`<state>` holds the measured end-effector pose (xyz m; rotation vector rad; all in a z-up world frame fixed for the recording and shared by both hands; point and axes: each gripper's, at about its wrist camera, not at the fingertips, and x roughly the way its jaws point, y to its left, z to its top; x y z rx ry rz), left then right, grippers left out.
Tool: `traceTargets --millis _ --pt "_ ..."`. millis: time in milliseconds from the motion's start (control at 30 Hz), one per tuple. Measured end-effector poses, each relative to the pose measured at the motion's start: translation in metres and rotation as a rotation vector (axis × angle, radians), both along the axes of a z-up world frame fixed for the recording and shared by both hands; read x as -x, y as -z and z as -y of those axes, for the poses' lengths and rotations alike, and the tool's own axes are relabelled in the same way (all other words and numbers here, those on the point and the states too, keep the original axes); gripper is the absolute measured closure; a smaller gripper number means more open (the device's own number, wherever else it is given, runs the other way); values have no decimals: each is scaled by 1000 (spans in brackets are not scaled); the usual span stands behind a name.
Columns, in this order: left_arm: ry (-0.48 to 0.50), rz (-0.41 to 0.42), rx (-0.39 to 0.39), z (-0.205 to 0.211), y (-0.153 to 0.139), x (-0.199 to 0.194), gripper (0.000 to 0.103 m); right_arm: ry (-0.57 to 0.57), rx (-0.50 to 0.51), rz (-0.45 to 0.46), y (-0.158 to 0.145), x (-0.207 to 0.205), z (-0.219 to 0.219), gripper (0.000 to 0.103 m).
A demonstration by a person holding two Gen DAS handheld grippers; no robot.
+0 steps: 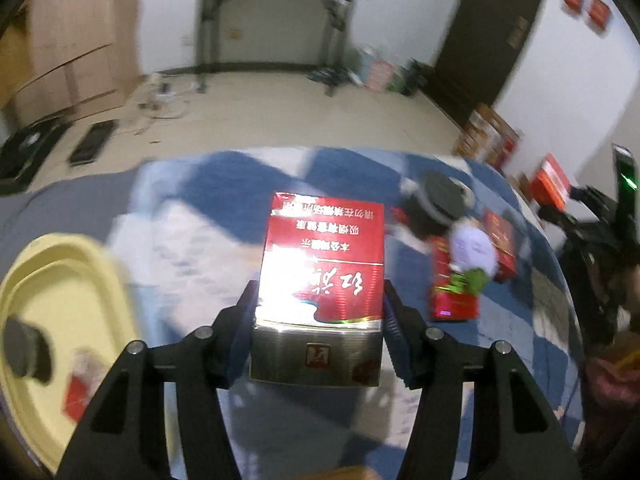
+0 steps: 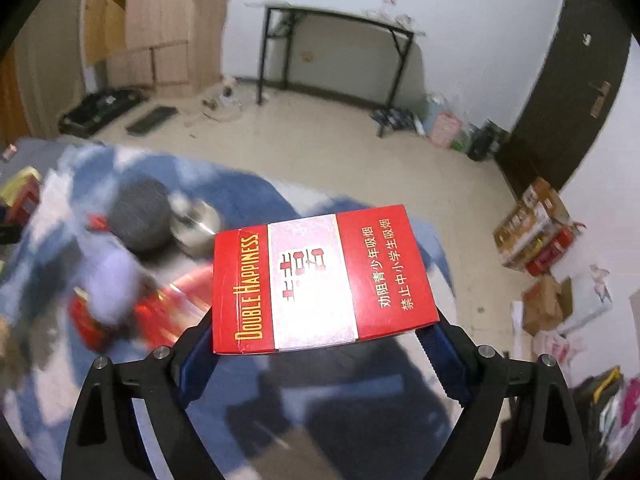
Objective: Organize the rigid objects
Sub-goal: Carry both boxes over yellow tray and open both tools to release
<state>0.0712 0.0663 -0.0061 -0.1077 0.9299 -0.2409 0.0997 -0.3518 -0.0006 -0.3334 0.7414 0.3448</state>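
Note:
My left gripper [image 1: 318, 312] is shut on a red and silver cigarette pack [image 1: 322, 276] and holds it above the blue and white cloth [image 1: 224, 200]. My right gripper [image 2: 324, 336] is shut on a red "Double Happiness" cigarette pack [image 2: 316, 280], held flat above the same cloth [image 2: 248, 188]. A yellow tray [image 1: 60, 280] lies at the left with a dark round object [image 1: 26, 354] and a small red pack [image 1: 78, 394] in it. The right gripper with its red pack [image 1: 550, 182] shows at the far right of the left wrist view.
A pile on the cloth holds a dark round lid [image 1: 442, 194], a white doll figure [image 1: 474, 252] and red boxes [image 1: 452, 300]; it also shows blurred in the right wrist view [image 2: 140, 216]. Beyond the table edge are floor, a black-framed desk [image 2: 340, 20] and cardboard boxes [image 2: 532, 220].

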Motion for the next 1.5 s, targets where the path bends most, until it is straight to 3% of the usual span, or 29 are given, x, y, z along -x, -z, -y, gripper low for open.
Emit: traceTargets --millis 133,267,367,500,600,833,933,1167,1233,1300,1367,1500 --pt "-137 1 -24 -81 -2 21 44 -183 -49 -15 -18 40 -84 12" --pt "-306 -29 -41 -165 5 52 44 -385 -85 -88 -18 79 -197 12" --pt "-400 -47 -57 -215 9 65 44 -502 -70 -70 -12 103 -272 12" --pt "-424 -66 -100 -252 12 53 44 -567 -75 -127 8 118 -347 12" --pt "-408 -64 -69 -261 9 31 44 -608 -9 -153 32 122 -385 12" --pt "-298 -201 -91 -252 35 -21 44 -645 68 -191 63 113 -439 12" --pt "-268 -247 -28 -246 51 -25 44 -662 80 -199 73 113 -462 12" --pt "-286 -247 -29 -248 62 -28 43 -663 110 -219 102 113 -490 12" --pt "-300 -238 -25 -248 62 -28 34 -677 104 -216 103 115 -491 11" --pt "-324 -206 0 -249 56 -24 10 -694 99 -216 105 118 -492 10" --pt "-336 -160 17 -247 46 -19 2 -707 72 -201 101 121 -489 0" --pt "-310 -110 -66 -223 20 -20 0 -702 8 -195 88 124 -472 0"
